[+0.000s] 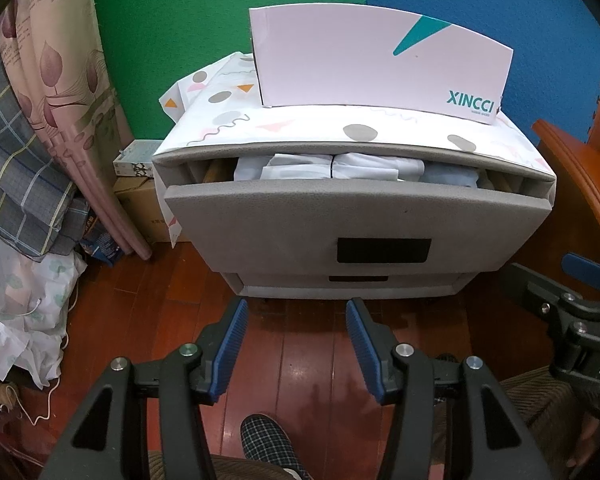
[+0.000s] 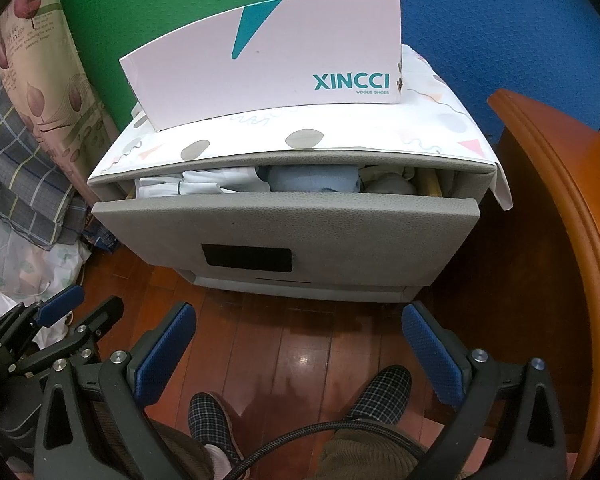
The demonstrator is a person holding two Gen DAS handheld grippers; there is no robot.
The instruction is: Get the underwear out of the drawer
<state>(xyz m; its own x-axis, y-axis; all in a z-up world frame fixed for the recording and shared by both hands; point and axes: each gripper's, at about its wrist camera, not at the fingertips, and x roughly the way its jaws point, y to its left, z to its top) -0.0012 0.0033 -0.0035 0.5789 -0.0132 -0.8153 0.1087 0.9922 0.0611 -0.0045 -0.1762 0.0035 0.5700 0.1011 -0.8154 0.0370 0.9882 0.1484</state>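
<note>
L gripper (image 1: 296, 316): angled down, jaws apart, empty
R gripper (image 2: 298, 322): same, wider
Drawer (image 1: 356, 220): 1 ajar
Underwear (image 2: 312, 179): folded, count unclear

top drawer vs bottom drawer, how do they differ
The top drawer is pulled partly out, showing folded pale clothes; the bottom drawer is shut, contents hidden. The top drawer's front looks taller, while only a narrow strip of the bottom drawer shows. Both are grey with a dark handle recess.

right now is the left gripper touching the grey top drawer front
Apart. The left wrist view shows the left gripper open and empty, with bare wooden floor between its blue fingertips and the grey top drawer front.
</note>
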